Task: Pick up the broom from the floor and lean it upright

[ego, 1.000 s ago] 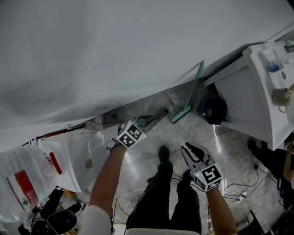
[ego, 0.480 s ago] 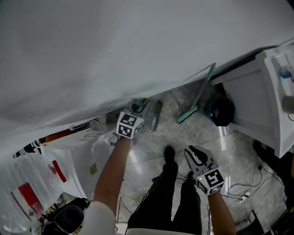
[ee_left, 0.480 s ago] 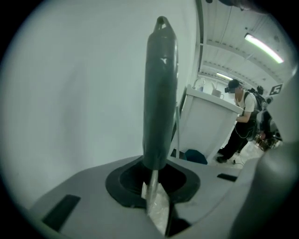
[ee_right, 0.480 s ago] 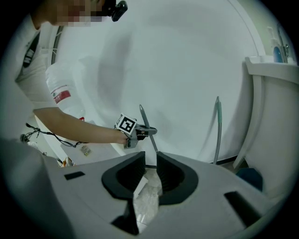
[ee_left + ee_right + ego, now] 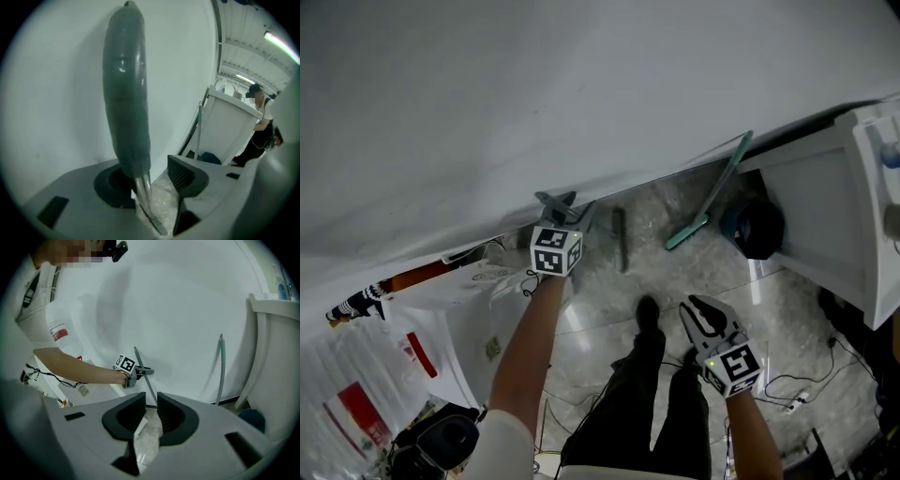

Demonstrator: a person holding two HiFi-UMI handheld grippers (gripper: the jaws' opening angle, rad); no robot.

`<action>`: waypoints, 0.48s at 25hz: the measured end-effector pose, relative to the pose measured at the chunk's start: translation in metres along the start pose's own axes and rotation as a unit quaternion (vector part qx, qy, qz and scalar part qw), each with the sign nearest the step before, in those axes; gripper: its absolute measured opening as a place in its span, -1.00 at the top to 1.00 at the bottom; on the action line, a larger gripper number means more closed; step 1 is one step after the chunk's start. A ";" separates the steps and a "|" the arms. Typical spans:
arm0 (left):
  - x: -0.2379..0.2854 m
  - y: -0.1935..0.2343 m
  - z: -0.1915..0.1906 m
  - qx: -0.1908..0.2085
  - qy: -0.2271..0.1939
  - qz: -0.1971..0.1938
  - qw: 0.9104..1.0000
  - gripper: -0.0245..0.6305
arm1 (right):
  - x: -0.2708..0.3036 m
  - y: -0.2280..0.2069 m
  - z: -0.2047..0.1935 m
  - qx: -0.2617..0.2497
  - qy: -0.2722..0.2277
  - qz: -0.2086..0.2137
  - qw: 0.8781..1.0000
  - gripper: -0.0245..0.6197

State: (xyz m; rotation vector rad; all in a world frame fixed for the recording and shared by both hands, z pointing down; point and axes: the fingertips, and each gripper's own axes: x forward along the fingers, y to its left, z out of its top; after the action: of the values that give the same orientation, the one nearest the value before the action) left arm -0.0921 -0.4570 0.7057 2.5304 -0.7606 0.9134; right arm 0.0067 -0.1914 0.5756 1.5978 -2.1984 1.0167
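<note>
The broom (image 5: 620, 240) stands against the white wall, its dark head on the floor. In the left gripper view its grey-green grip (image 5: 126, 103) rises upright, with the metal shaft (image 5: 143, 190) below it. My left gripper (image 5: 561, 200) (image 5: 147, 180) is at the handle's top. Its jaws have just been opening: the handle sits between them, and the right pad (image 5: 180, 171) stands clear of it. The right gripper view shows the thin handle (image 5: 146, 380) leaning on the wall beside the left gripper (image 5: 133, 373). My right gripper (image 5: 701, 314) (image 5: 151, 413) hangs low by my legs, its pads slightly apart, holding nothing.
A teal long-handled squeegee (image 5: 712, 202) leans on the wall to the right, beside a dark round bin (image 5: 755, 228) and a white cabinet (image 5: 825, 216). Plastic bags (image 5: 441, 319) lie at the left. Cables (image 5: 787, 384) run on the floor. Another person (image 5: 260, 126) stands far off.
My left gripper has swung left to point at the wall, carrying the handle upright against it, and its jaws have spread. The right gripper has hardly moved.
</note>
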 end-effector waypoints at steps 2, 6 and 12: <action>-0.001 0.004 -0.003 -0.007 0.002 0.003 1.000 0.29 | 0.003 0.000 -0.001 -0.002 0.003 0.002 1.000 0.69; -0.006 0.011 -0.010 -0.016 0.006 0.008 1.000 0.19 | 0.008 0.004 -0.003 -0.005 0.010 0.005 1.000 0.70; -0.018 0.017 -0.028 -0.022 0.021 0.026 0.999 0.07 | 0.011 0.010 -0.003 -0.009 0.009 0.011 1.000 0.70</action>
State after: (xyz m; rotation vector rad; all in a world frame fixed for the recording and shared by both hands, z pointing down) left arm -0.1271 -0.4503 0.7160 2.4564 -0.8286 0.9519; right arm -0.0072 -0.1962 0.5806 1.5531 -2.2116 1.0108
